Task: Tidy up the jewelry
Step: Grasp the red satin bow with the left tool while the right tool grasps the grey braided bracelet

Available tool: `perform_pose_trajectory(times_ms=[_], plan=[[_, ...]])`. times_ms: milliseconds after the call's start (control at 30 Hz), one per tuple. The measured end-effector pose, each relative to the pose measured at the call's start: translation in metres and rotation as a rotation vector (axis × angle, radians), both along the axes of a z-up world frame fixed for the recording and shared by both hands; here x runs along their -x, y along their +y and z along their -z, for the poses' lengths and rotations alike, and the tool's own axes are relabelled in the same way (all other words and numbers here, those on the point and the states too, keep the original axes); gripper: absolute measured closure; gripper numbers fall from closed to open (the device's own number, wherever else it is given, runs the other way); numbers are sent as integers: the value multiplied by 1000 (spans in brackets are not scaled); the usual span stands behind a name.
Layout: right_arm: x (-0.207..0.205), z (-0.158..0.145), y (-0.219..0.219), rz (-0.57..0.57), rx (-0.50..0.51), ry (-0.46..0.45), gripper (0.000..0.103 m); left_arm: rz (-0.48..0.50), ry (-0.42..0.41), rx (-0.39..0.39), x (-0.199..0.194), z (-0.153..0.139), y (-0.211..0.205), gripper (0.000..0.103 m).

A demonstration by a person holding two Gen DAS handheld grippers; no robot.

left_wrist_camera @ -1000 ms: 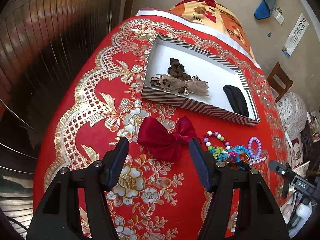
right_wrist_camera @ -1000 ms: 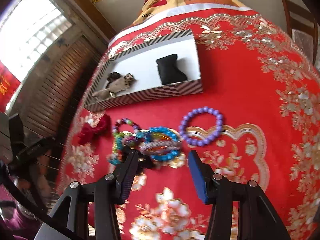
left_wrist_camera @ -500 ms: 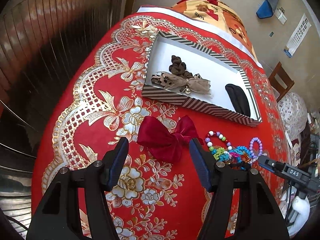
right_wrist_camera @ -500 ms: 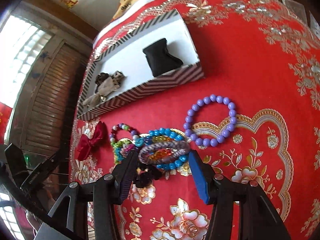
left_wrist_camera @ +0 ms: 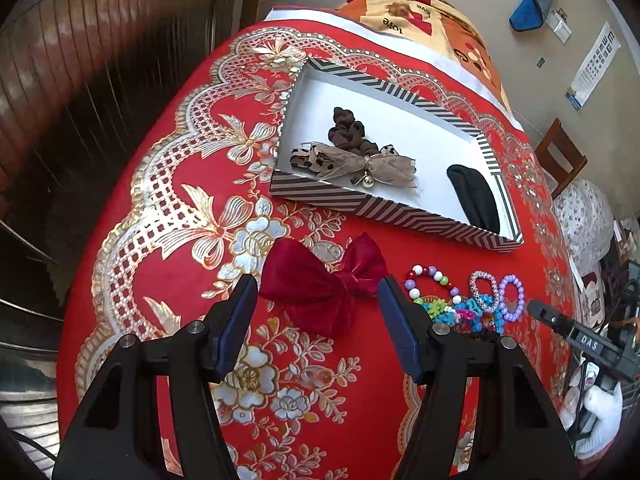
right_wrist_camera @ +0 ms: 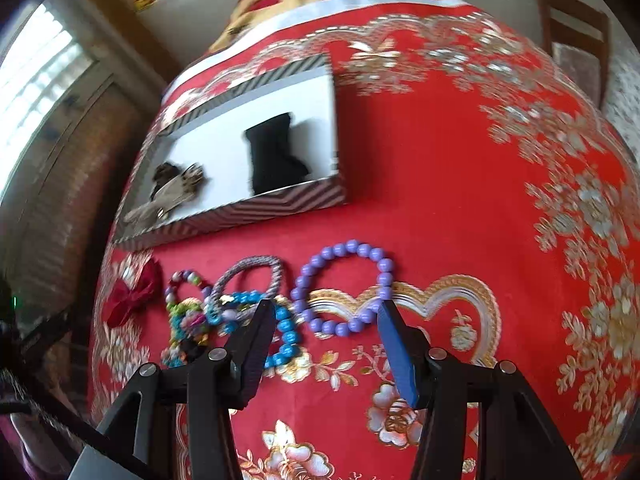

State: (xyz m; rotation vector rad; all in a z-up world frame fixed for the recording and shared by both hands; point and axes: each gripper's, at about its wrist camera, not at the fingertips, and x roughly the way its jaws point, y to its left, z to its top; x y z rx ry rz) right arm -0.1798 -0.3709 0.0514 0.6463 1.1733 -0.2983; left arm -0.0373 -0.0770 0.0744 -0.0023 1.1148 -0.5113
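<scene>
A dark red bow (left_wrist_camera: 324, 286) lies on the red tablecloth, and my left gripper (left_wrist_camera: 316, 300) stands open around its near part without pressing on it. To its right sits a heap of bead bracelets (left_wrist_camera: 464, 300). In the right wrist view my right gripper (right_wrist_camera: 324, 316) is open over the purple bead bracelet (right_wrist_camera: 344, 288), whose lower edge lies between the fingers. Beside it lie a blue bead bracelet (right_wrist_camera: 280, 328), a grey woven band (right_wrist_camera: 248, 276) and the red bow (right_wrist_camera: 132, 296). The striped box (left_wrist_camera: 384, 208) holds a beige bow (left_wrist_camera: 360, 164), a brown scrunchie (left_wrist_camera: 348, 132) and a black pouch (left_wrist_camera: 476, 200).
The table's left edge drops off beside a dark wooden wall (left_wrist_camera: 80, 80). A wooden chair (left_wrist_camera: 560, 160) stands beyond the far right corner. The other gripper's body (left_wrist_camera: 580, 336) reaches in at the right. A patterned cloth (left_wrist_camera: 420, 12) covers the far end.
The right gripper has shifted right and lower, from over the blue and grey bracelets to over the purple one. The left gripper has stayed over the red bow.
</scene>
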Motion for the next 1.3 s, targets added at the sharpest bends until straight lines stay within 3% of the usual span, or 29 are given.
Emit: perform_pose_trajectory(times_ms=[167,467,767,900,1000,1033,1133,1233,1300], plan=[[-31,-2,25,-165,116,-16,56,28,13,-12,-2,6,-10,40],[-64,19,25,-298,119,5,62,170,9,-39,-5,18,-34,40],[-78,29,30,-439,124,19,63,403,-42,-172,-11,31,-58,40],[-78,28,29,-489,125,17,63,521,-85,-269,-11,38,-68,40],[-78,31,31,-523,134,26,63,535,-61,-283,-16,45,-67,40],[-77,32,31,-530,136,30,63,533,-42,-272,-18,47,-64,42],[-78,38,31,-551,143,43,64,520,-10,-254,-21,53,-62,61],[-80,39,33,-570,181,39,74,500,-20,-245,-20,53,-61,78],[-81,40,35,-572,203,33,83,455,-5,-215,-22,53,-57,82]])
